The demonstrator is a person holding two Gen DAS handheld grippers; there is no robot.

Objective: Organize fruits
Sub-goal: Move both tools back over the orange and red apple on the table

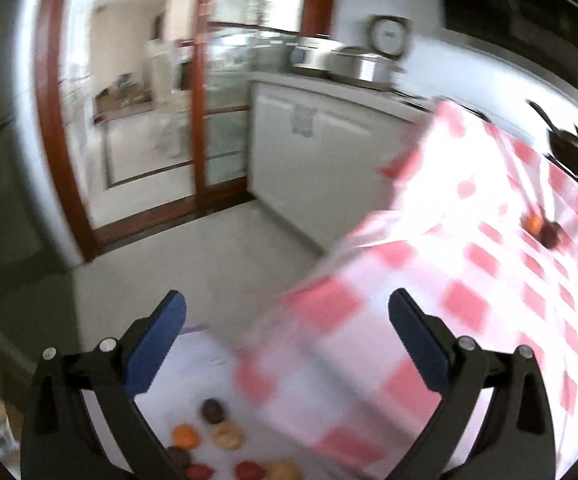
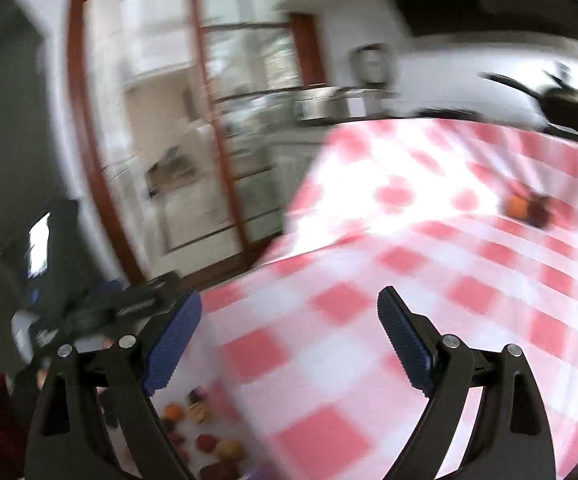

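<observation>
Both views are motion-blurred. My left gripper (image 1: 287, 320) is open and empty, held above the left edge of a table with a red-and-white checked cloth (image 1: 469, 280). Below it, several small fruits lie on a white sheet (image 1: 193, 376): a dark one (image 1: 213, 410), an orange one (image 1: 185, 435), a tan one (image 1: 228, 434). An orange fruit (image 1: 534, 224) and a dark fruit (image 1: 551, 235) sit far right on the cloth. My right gripper (image 2: 289, 314) is open and empty over the cloth (image 2: 429, 260). The same two fruits (image 2: 529, 208) show far right, and the low fruits (image 2: 205, 436) at bottom left.
A dark pan (image 1: 573, 152) stands at the table's far end. Steel pots (image 1: 353, 64) and a round scale (image 1: 389, 36) are on a white counter behind. A wood-framed glass door (image 1: 137, 120) is at left. My left gripper (image 2: 101, 312) shows at left in the right wrist view.
</observation>
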